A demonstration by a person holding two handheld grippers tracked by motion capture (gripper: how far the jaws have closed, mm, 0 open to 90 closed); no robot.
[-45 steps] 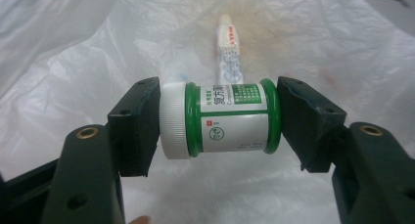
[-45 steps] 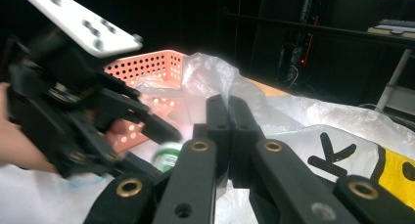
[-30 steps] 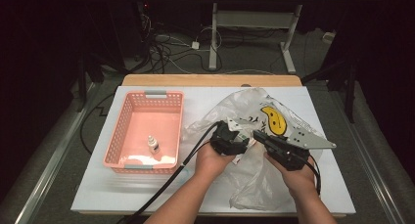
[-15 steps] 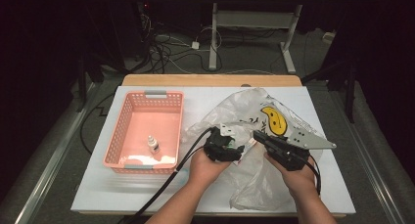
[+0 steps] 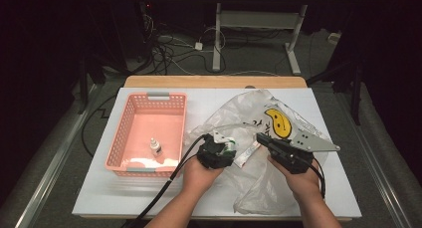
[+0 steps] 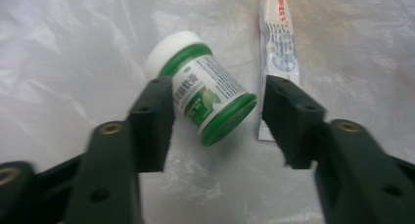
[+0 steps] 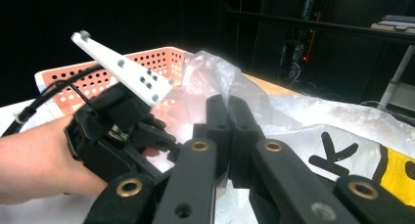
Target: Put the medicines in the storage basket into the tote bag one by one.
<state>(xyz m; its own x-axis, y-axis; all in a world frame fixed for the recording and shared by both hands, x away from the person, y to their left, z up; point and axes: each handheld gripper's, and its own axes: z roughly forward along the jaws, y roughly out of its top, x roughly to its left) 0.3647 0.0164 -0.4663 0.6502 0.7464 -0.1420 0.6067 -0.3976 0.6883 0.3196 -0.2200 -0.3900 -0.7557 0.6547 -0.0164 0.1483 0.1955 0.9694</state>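
dark floor (image 5: pixel 59 88), tangled cables (image 5: pixel 169 49), desk legs (image 5: pixel 293 54)

One basket (image 5: pixel 133 138), one dropper bottle (image 5: pixel 156 147), one green-capped jar (image 6: pixel 200 97), one tube (image 6: pixel 278 53), one plastic bag (image 5: pixel 278 133), two grippers.

1. Both forearms enter from near edge, hands side by side mid-table.
2. Left hand (image 5: pixel 199 173) holds left gripper (image 6: pixel 218 116), pointed down; jaws spread wide apart, nothing clamped.
3. Right hand (image 5: pixel 298 180) holds right gripper (image 7: pixel 228 117), aimed left toward the left one; jaws pressed together along their length.
4. Right gripper carries grey plate (image 5: pixel 314 142) on top; cables trail from both toward near edge.
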